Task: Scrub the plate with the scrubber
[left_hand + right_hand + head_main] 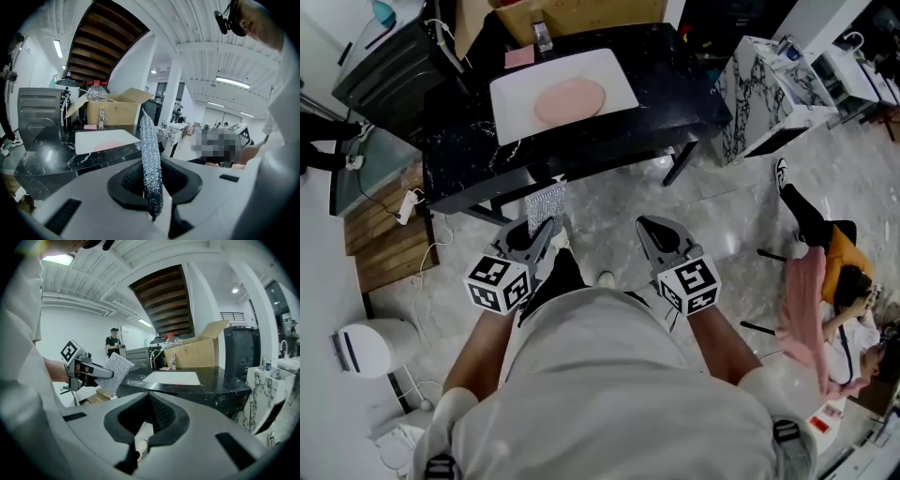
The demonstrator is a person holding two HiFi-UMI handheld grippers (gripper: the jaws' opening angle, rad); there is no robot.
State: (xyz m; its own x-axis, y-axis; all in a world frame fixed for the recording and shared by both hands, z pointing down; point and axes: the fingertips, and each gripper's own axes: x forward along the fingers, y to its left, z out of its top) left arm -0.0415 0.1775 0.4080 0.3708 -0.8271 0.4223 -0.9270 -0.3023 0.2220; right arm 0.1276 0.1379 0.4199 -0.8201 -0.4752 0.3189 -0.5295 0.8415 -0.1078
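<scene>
A pink plate (570, 100) lies on a white board (511, 112) on the black marble table (675, 94), well ahead of both grippers. My left gripper (546, 232) is shut on a silvery sparkly scrubber (547, 201), which stands on edge between its jaws (151, 164) and points at the table. The right gripper view shows that scrubber (115, 372) held off the table's near edge. My right gripper (652, 231) is shut with nothing in it (148, 395). Both grippers hang over the floor in front of the table. The plate (108, 146) shows faintly pink.
A cardboard box (581, 17) and a small bottle (543, 37) stand at the table's far side. A dark cabinet (389, 66) is at the left and a marble-patterned unit (764, 94) at the right. A person (830, 300) sits on the floor at the right.
</scene>
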